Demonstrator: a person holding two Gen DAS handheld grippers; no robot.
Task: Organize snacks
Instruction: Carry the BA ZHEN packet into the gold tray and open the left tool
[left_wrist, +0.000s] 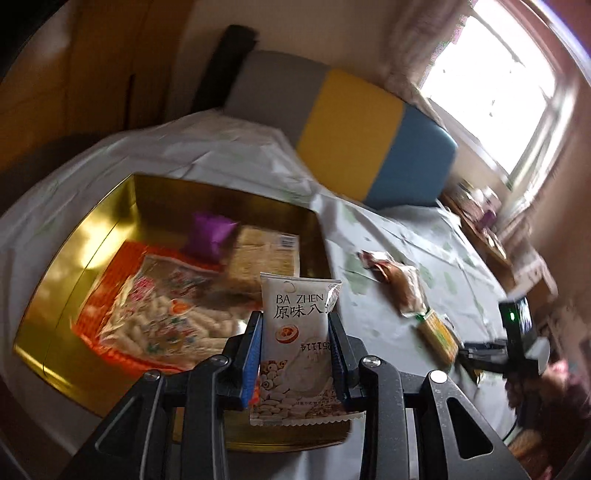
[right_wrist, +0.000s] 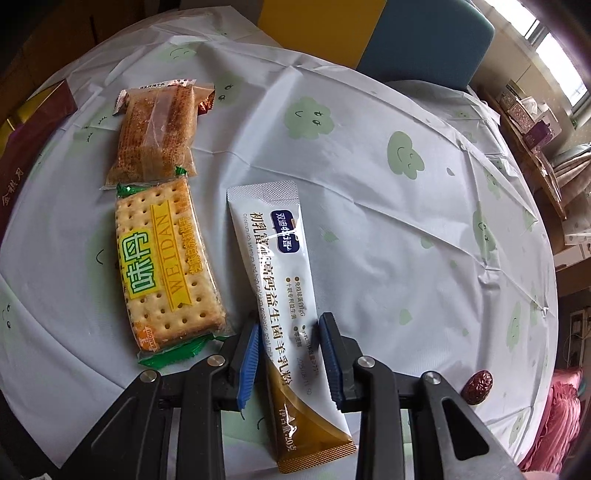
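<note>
The left tongs (left_wrist: 295, 354) are squeezed shut on a white snack packet (left_wrist: 297, 347) with "BA ZHEN" printed on it. The blue pads (left_wrist: 253, 354) press on both sides of the packet. It stands up in the grip, over the near edge of a gold box (left_wrist: 110, 206).

Inside the gold box lie a see-through bag of puffed sticks (left_wrist: 162, 314), a small purple packet (left_wrist: 208, 236) and a pale cracker pack (left_wrist: 264, 254) (the picture is blurry here, so the small print cannot be read).

The box sits on a counter (right_wrist: 388, 229) with a white cloth that has green smiley shapes on it. A chair (left_wrist: 351, 129) with grey, yellow and blue parts stands behind the counter.

The right tongs (right_wrist: 288, 354) are partly open, with one blue pad on each side of a long white sachet (right_wrist: 284, 288). The sachet has a gold end and lies flat on the cloth. I cannot tell if the pads touch it yet.

Just left of the sachet lies a WEIDAN cracker pack (right_wrist: 166, 266) with green ends. A brown cake bar (right_wrist: 159, 129) in a clear wrapper touches the far end of the cracker pack. A red date (right_wrist: 478, 386) sits alone, well off to the right near the counter's edge.
</note>
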